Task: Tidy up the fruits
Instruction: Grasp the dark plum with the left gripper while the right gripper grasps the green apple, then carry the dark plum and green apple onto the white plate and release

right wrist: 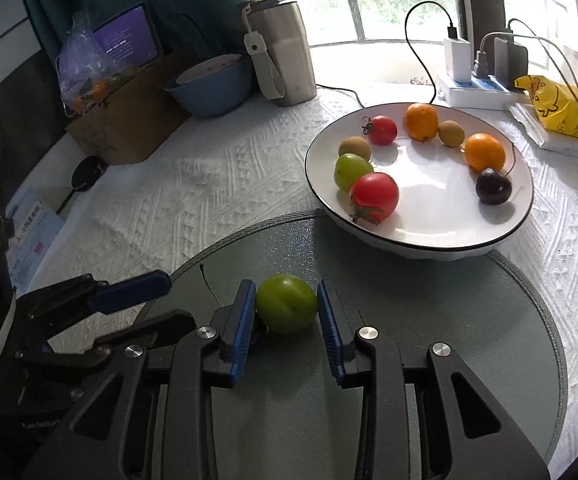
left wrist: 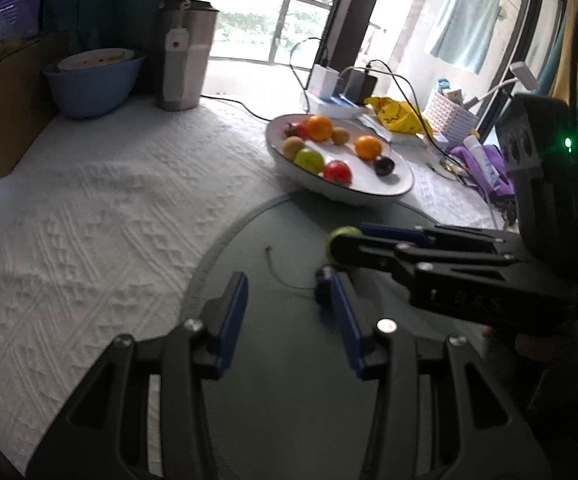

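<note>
The right gripper has its blue pads clamped on a round green fruit resting on the grey-green round mat (just before the white fruit plate). The left gripper hangs beside it, jaws apart and empty.

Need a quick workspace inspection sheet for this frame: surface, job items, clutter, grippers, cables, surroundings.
Surface: white textured tablecloth with a round grey-green mat on top.
Job's things: green fruit on the mat; white plate holding two oranges, two red tomatoes, two small brown fruits, a green fruit and a dark cherry.
Clutter: steel tumbler, blue bowl, cardboard box, yellow bag, loose stem on the mat.
Grippers: right gripper closed on the green fruit; left gripper open, nothing between its fingers.
Cables: power strip with chargers, black cable trailing across the cloth.
Surroundings: window, tablet screen.
</note>
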The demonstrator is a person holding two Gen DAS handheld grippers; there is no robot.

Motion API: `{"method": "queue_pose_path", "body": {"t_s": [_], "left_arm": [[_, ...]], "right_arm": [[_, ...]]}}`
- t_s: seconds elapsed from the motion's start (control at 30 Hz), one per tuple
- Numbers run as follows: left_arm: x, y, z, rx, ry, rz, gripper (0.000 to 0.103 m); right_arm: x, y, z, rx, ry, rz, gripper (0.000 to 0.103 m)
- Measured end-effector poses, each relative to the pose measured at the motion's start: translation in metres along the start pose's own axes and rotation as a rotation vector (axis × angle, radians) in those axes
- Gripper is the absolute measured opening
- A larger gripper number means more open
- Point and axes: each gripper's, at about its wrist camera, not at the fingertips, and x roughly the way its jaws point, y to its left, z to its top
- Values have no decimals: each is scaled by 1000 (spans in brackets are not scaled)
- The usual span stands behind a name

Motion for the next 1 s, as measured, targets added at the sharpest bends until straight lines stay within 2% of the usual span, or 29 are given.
{"method": "queue_pose_path", "body": {"t_s": [0.27,0.57,0.73,1.0], "left_arm": [[16,-23,1,56,36,-1,45],[30,-41,3,166,26,62,44],[35,-46,4,203,36,87,28],[31,-52,11,202,28,65,27]], "right_arm": [[-18,-14,-2,10,-35,-20,34],[-29,-33,-7,40,-53,-31,34],[-35,-37,-6,42,-69,-36,34],[-44,-45,0,41,-93,-45,34]]}}
